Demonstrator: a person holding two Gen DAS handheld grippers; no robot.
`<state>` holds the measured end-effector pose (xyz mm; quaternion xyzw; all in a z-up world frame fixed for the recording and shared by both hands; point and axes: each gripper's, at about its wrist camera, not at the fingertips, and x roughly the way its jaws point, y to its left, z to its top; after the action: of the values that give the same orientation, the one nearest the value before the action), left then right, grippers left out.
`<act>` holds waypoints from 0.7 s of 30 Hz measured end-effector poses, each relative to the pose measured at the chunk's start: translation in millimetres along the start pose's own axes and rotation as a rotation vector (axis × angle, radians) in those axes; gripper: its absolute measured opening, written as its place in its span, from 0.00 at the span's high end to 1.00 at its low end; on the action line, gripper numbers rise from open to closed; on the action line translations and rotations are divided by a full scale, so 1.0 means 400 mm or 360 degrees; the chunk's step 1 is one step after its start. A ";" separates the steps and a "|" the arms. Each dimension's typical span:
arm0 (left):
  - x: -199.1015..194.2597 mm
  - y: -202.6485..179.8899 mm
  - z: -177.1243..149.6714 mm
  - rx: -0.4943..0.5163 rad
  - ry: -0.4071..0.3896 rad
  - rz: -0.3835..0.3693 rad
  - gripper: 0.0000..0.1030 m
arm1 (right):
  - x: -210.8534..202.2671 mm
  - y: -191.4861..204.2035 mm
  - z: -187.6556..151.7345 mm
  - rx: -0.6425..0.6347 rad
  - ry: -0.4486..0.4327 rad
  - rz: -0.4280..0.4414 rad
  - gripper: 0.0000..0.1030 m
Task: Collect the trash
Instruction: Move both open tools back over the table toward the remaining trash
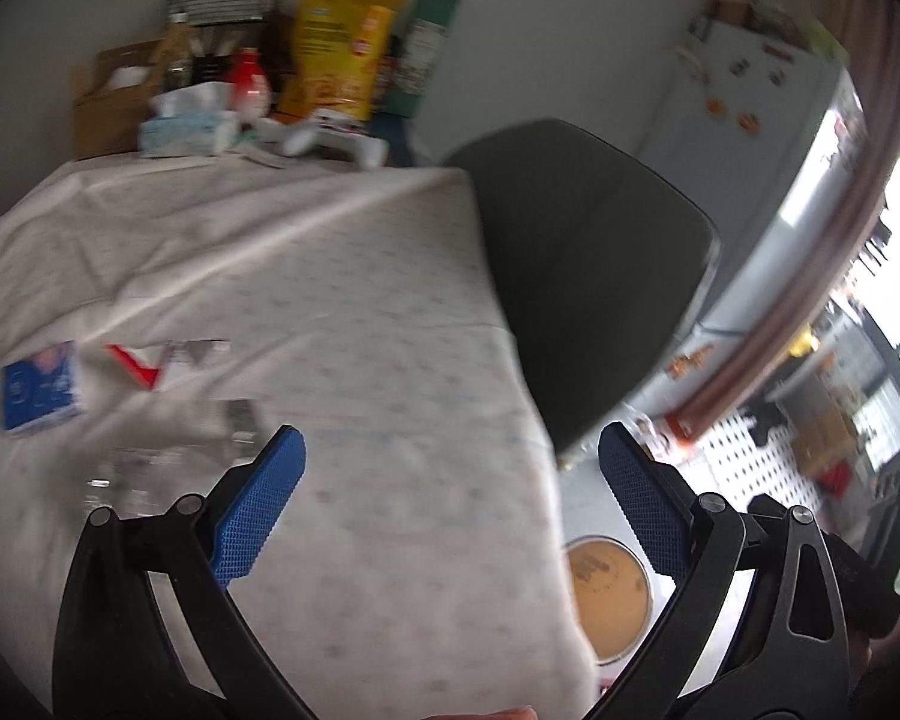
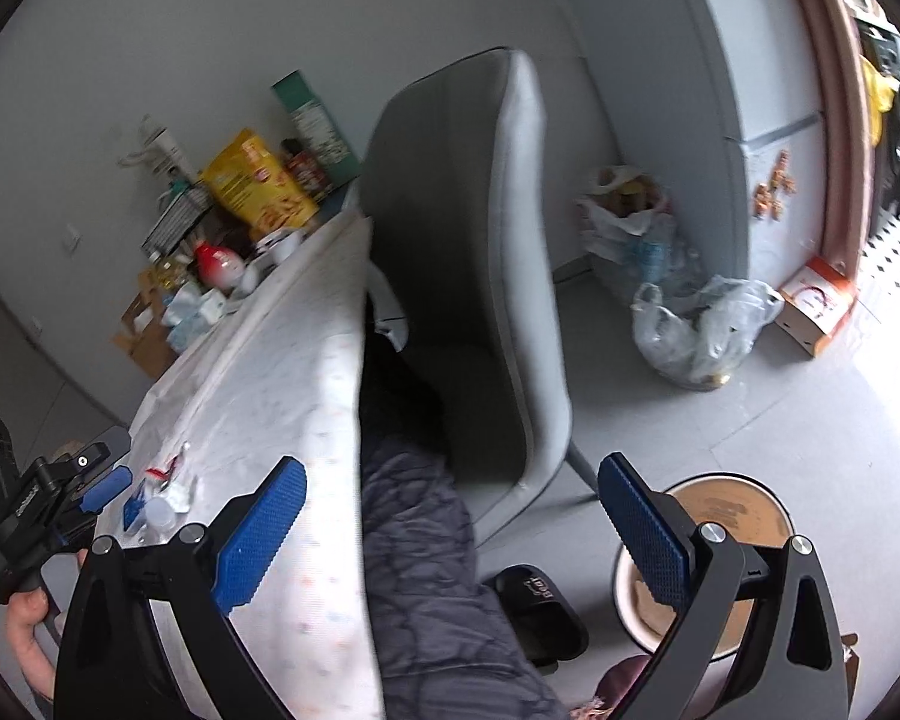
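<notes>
On the white tablecloth [image 1: 342, 276] lie a small blue carton [image 1: 42, 387], a torn red-and-white wrapper [image 1: 162, 360] and a crumpled clear plastic bottle [image 1: 168, 468]. My left gripper [image 1: 450, 504] is open and empty, above the table's right part, to the right of the trash. A round bin with a brown lid [image 1: 609, 591] stands on the floor beside the table. My right gripper [image 2: 450, 531] is open and empty, over the table edge, with the bin [image 2: 729, 510] at its right. The left gripper [image 2: 99, 489] shows at the left in the right wrist view, near the bottle [image 2: 159, 513].
A grey chair [image 1: 588, 282] is pushed against the table's right side. Food bags, a tissue box [image 1: 180, 129] and bottles crowd the table's far end. Plastic bags [image 2: 699, 330] and a box [image 2: 816, 306] sit on the floor by the fridge [image 2: 744, 138]. A black slipper [image 2: 540, 609] lies near the bin.
</notes>
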<state>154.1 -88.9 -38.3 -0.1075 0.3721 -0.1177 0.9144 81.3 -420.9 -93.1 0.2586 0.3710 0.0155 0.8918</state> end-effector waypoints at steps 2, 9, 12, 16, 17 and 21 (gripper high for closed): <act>-0.012 0.048 0.005 -0.0051 -0.0016 0.0033 0.06 | 0.011 0.032 0.001 -0.0025 0.0013 0.0020 0.07; -0.052 0.203 0.011 -0.0207 -0.0057 0.0152 0.06 | 0.053 0.160 -0.001 -0.0110 0.0062 0.0098 0.07; -0.068 0.262 0.011 -0.0258 -0.0072 0.0198 0.06 | 0.076 0.213 -0.005 -0.0135 0.0095 0.0141 0.07; -0.085 0.335 0.012 -0.0317 -0.0086 0.0259 0.06 | 0.112 0.286 -0.015 -0.0176 0.0149 0.0193 0.07; -0.089 0.354 0.013 -0.0333 -0.0093 0.0286 0.06 | 0.120 0.300 -0.017 -0.0181 0.0162 0.0205 0.07; -0.094 0.424 0.014 -0.0386 -0.0096 0.0371 0.06 | 0.160 0.371 -0.025 -0.0206 0.0222 0.0266 0.07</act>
<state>154.7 83.7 -58.1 -0.1766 0.3660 0.0382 0.9129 145.3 -273.9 -70.9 0.2289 0.4074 0.1317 0.8742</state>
